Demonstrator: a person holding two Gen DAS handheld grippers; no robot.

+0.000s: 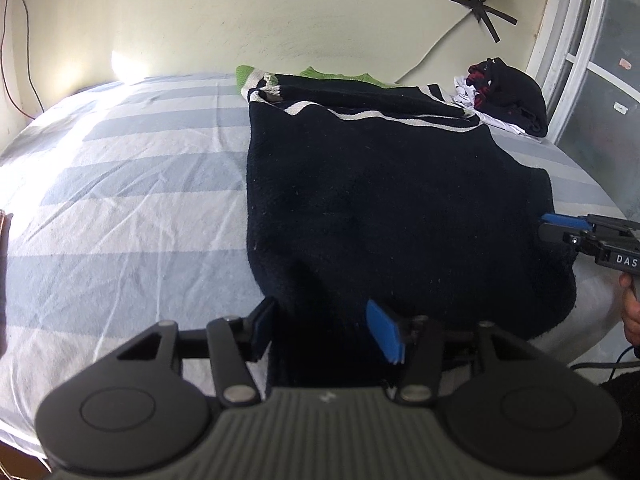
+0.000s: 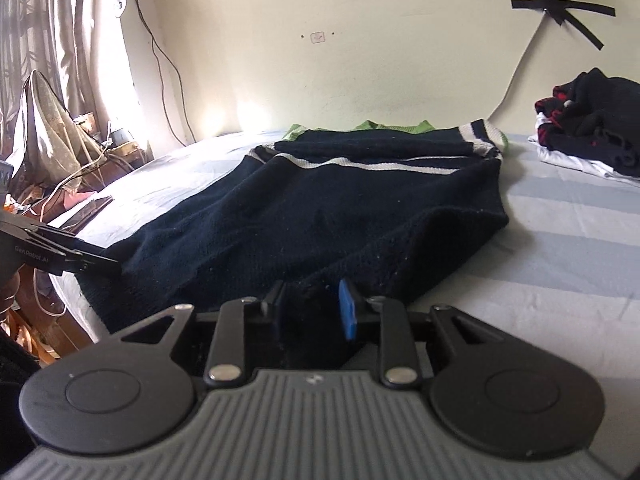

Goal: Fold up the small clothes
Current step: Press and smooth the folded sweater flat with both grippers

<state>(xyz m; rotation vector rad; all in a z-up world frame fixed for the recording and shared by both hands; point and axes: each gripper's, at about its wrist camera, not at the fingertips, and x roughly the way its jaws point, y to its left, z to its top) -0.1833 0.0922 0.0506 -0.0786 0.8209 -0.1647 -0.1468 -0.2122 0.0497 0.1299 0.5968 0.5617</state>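
A navy knit sweater [image 1: 380, 200] with white stripes and green trim lies spread on the striped bed, its sleeves folded across the far end. It also shows in the right wrist view [image 2: 320, 208]. My left gripper [image 1: 326, 326] is open, its fingers straddling the sweater's near hem. My right gripper [image 2: 314, 308] is open, with the sweater's near corner between its fingers. The right gripper also shows in the left wrist view [image 1: 560, 228] at the sweater's right edge. The left gripper appears in the right wrist view [image 2: 100, 262] at the sweater's left corner.
A pile of black, red and white clothes [image 1: 504, 96] sits at the bed's far right corner, also in the right wrist view [image 2: 588, 128]. The blue-and-white striped bedsheet [image 1: 120, 200] stretches left. A wall with cables is behind; cluttered items [image 2: 60, 160] stand left of the bed.
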